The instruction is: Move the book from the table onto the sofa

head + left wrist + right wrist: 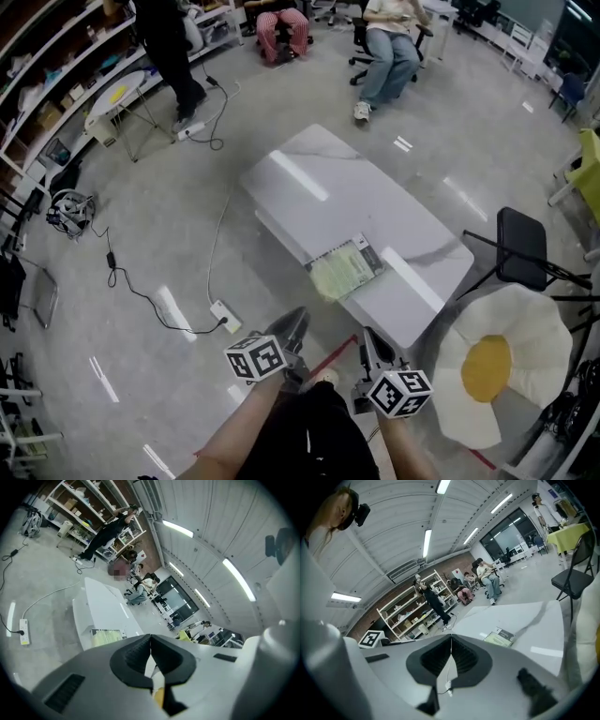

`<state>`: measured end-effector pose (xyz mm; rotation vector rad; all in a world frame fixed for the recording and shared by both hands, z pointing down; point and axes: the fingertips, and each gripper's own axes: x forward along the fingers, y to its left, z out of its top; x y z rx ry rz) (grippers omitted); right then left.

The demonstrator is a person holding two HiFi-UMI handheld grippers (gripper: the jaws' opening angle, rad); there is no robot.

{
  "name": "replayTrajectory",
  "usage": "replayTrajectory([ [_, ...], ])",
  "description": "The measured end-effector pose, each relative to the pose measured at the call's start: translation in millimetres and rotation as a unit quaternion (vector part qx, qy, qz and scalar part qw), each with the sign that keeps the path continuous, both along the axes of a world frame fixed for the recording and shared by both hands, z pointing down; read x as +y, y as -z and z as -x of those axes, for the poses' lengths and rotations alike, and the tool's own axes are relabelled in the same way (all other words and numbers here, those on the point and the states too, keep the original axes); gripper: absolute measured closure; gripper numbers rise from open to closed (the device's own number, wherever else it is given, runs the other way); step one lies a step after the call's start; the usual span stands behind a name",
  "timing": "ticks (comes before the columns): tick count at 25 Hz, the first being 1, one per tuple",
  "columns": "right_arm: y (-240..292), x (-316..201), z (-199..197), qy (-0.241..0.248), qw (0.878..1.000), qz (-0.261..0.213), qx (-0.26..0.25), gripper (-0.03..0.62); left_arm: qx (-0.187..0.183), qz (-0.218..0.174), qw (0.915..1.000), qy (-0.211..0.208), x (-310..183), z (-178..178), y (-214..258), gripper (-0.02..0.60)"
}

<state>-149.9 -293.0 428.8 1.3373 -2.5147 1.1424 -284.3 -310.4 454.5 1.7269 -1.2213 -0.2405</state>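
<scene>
One book (347,270) lies at the table's (375,197) lower edge, open floor (178,216) around; left gripper (294,326) and right gripper (373,343) are closed, empty.

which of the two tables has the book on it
The large white rectangular table in the middle of the floor: the book lies by its near edge. The small round table at upper left carries a yellow thing, no book.

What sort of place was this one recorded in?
Likely an open lab or workshop office: stocked shelving along the wall, people sitting around, and a power strip with cables trailing over the bare floor.
</scene>
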Motion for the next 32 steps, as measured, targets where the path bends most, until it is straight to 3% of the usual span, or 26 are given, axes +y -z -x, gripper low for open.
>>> replayTrajectory([
  [14,-138.5,-68.0,26.5,-0.012,0.999,0.045,-0.018,0.582,0.077,0.096,0.9917,0.036,-81.8,31.2,-185.5,0.56],
  [17,-164.7,-74.9,36.6,-0.004,0.999,0.044,-0.03,0.582,0.098,0.106,0.989,0.034,-90.9,34.9,-228.4,0.459],
  [24,-242.6,-77.1,43.2,-0.013,0.998,0.042,-0.045,0.582,0.167,0.105,0.9794,0.042,-113.7,32.8,-315.4,0.302],
  [29,-298.7,-70.2,45.2,-0.031,0.997,0.061,-0.048,0.582,0.228,0.085,0.9695,0.028,-132.2,21.0,-354.9,0.267],
  [32,-322.6,-64.6,45.6,-0.035,0.996,0.069,-0.049,0.582,0.273,0.07,0.9589,0.03,-142.4,13.1,-370.8,0.267],
])
